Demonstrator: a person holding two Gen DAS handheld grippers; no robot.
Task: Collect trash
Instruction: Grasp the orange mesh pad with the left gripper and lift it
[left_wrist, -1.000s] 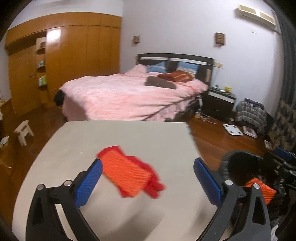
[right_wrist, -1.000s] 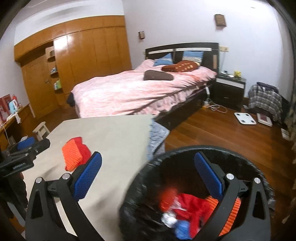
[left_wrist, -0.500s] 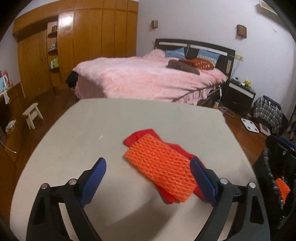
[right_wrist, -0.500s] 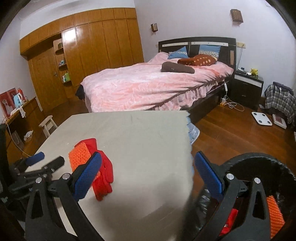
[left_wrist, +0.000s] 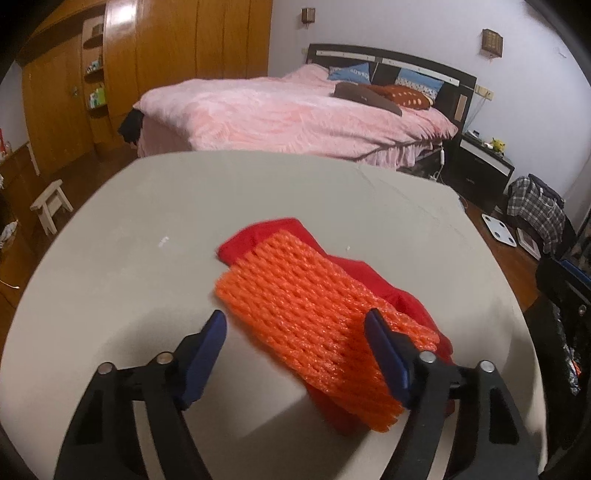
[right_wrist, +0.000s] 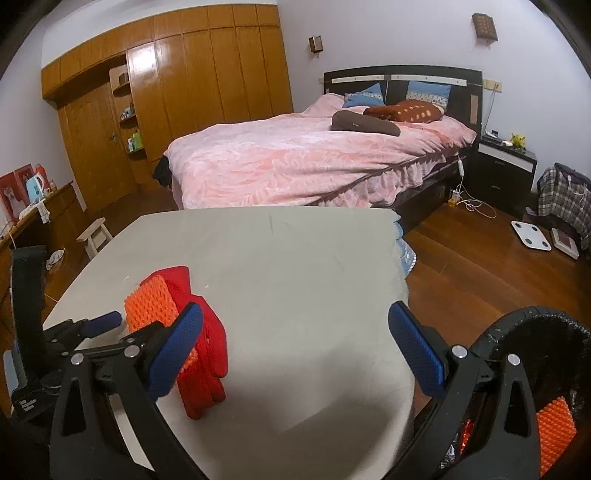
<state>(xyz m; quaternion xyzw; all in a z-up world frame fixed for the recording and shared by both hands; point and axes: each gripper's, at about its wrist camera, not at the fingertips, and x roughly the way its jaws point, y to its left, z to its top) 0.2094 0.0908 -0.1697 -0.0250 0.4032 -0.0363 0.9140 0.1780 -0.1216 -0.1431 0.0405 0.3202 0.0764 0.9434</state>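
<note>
An orange foam net (left_wrist: 306, 295) lies on top of a red glove (left_wrist: 406, 302) on the beige table (left_wrist: 147, 221). My left gripper (left_wrist: 295, 328) is low over the net with its jaws closing. The net sits between the blue pads; the right pad is at its edge and the left pad stands clear of it. In the right wrist view the net (right_wrist: 147, 302) and glove (right_wrist: 210, 343) are at the left. My right gripper (right_wrist: 295, 314) hangs open over bare table (right_wrist: 295, 258). A black bin (right_wrist: 535, 332) at the lower right holds another orange net (right_wrist: 554, 424).
A pink bed (right_wrist: 295, 162) stands beyond the table's far edge. On the wooden floor are a white stool (right_wrist: 96, 236) at the left and a scale (right_wrist: 532, 234) at the right. The bin stands off the table's right edge.
My left gripper came down and closer to the orange net, and its jaws narrowed around it. My right gripper swung left from above the bin to over the table.
</note>
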